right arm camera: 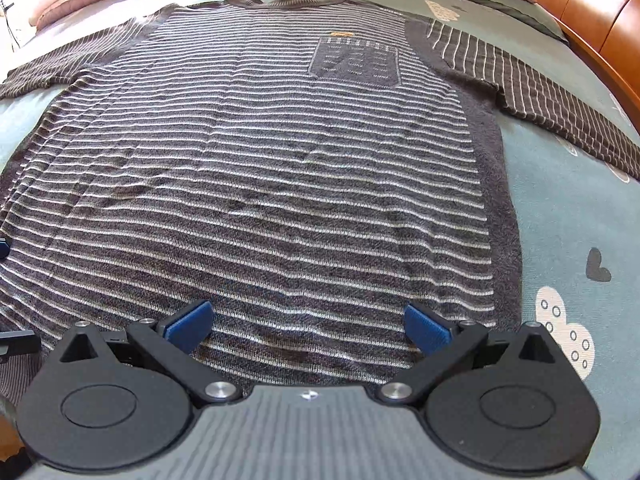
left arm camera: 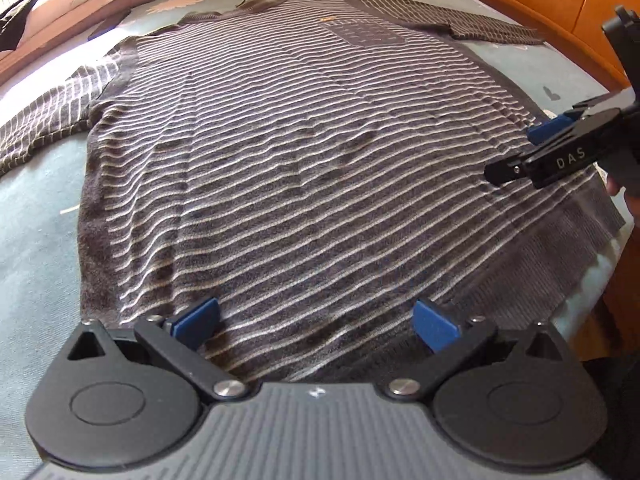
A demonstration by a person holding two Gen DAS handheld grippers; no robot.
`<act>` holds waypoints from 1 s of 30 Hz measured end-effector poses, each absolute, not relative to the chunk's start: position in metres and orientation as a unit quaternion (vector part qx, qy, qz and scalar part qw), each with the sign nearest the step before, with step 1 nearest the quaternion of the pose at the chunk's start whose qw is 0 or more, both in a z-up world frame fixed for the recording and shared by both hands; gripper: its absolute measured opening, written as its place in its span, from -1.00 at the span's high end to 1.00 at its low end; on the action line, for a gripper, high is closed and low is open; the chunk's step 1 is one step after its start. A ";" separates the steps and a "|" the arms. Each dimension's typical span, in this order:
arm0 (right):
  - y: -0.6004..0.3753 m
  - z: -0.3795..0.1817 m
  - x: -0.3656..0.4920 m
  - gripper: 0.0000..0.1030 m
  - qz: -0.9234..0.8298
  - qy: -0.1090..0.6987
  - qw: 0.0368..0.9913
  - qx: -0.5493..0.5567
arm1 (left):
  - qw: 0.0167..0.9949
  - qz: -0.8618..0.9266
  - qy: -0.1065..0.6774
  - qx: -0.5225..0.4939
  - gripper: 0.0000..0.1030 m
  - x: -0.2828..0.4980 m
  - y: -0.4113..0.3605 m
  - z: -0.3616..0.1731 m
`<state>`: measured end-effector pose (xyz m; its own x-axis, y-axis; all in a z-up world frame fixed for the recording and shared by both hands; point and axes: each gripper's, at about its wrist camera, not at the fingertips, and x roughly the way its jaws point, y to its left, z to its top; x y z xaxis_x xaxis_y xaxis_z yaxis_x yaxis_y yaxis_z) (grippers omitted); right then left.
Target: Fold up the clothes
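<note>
Both units same build: left gripper (left arm camera: pixel 316 322) and right gripper (right arm camera: pixel 308 322) each have a grey ribbed body (left arm camera: pixel 320 432) with a small white mark at its front centre. Two round black housings (left arm camera: pixel 110 404) flank it, each with an embossed circle on top and a triangular cut-out at the outer corner. Black link arms pivot on silver screws (left arm camera: pixel 229 388), smaller silver screws further out. Fingers end in blue pads (left arm camera: pixel 196 320), ribbed texture on the right unit's pads (right arm camera: pixel 427 330). Side-on from the left camera, the right unit is matte black with white "DAS" lettering (left arm camera: pixel 570 159) on a finger, one small screw beside it, blue pad behind
</note>
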<state>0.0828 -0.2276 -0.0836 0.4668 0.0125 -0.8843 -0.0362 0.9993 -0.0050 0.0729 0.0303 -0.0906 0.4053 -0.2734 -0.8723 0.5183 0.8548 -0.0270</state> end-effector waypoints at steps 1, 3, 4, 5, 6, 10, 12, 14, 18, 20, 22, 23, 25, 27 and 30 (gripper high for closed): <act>-0.229 -0.084 0.082 -1.00 0.014 0.517 0.856 -0.009 | 0.827 -0.227 0.500 0.118 -0.99 0.072 0.039 -0.090; -0.230 -0.084 0.081 -1.00 0.015 0.520 0.854 -0.008 | 0.823 -0.209 0.516 0.112 -0.99 0.070 0.050 -0.087; -0.231 -0.084 0.082 -1.00 0.016 0.521 0.853 -0.009 | 0.821 -0.203 0.522 0.110 -0.99 0.070 0.055 -0.085; -0.231 -0.085 0.082 -1.00 0.016 0.522 0.853 -0.009 | 0.820 -0.201 0.525 0.106 -0.99 0.071 0.058 -0.083; -0.230 -0.085 0.084 -1.00 0.015 0.524 0.852 -0.010 | 0.823 -0.198 0.523 0.100 -0.99 0.072 0.060 -0.079; -0.229 -0.086 0.086 -1.00 0.010 0.528 0.849 -0.011 | 0.832 -0.187 0.519 0.066 -0.99 0.081 0.067 -0.076; -0.228 -0.087 0.086 -1.00 0.008 0.529 0.848 -0.012 | 0.824 -0.160 0.541 0.038 -0.98 0.088 0.079 -0.084; -0.229 -0.086 0.087 -1.00 0.009 0.532 0.847 -0.012 | 0.827 -0.148 0.542 0.027 -0.98 0.088 0.086 -0.081; -0.229 -0.087 0.088 -1.00 0.011 0.535 0.845 -0.012 | 0.840 -0.145 0.523 0.018 -0.99 0.095 0.087 -0.067; -0.229 -0.088 0.087 -1.00 0.008 0.532 0.847 -0.012 | 0.846 -0.155 0.509 0.012 -0.99 0.102 0.084 -0.061; -0.227 -0.088 0.087 -1.00 0.004 0.530 0.848 -0.011 | 0.846 -0.166 0.507 0.003 -0.99 0.113 0.079 -0.065; -0.227 -0.088 0.087 -1.00 0.003 0.531 0.848 -0.011 | 0.843 -0.163 0.512 0.000 -0.99 0.118 0.078 -0.070; -0.227 -0.087 0.088 -1.00 0.004 0.533 0.846 -0.011 | 0.838 -0.142 0.526 -0.005 -0.99 0.123 0.080 -0.080; -0.228 -0.087 0.089 -1.00 0.006 0.534 0.845 -0.010 | 0.843 -0.116 0.526 -0.012 -0.98 0.124 0.086 -0.080; -0.229 -0.087 0.088 -1.00 0.008 0.532 0.847 -0.009 | 0.854 -0.109 0.507 -0.033 -0.98 0.133 0.093 -0.065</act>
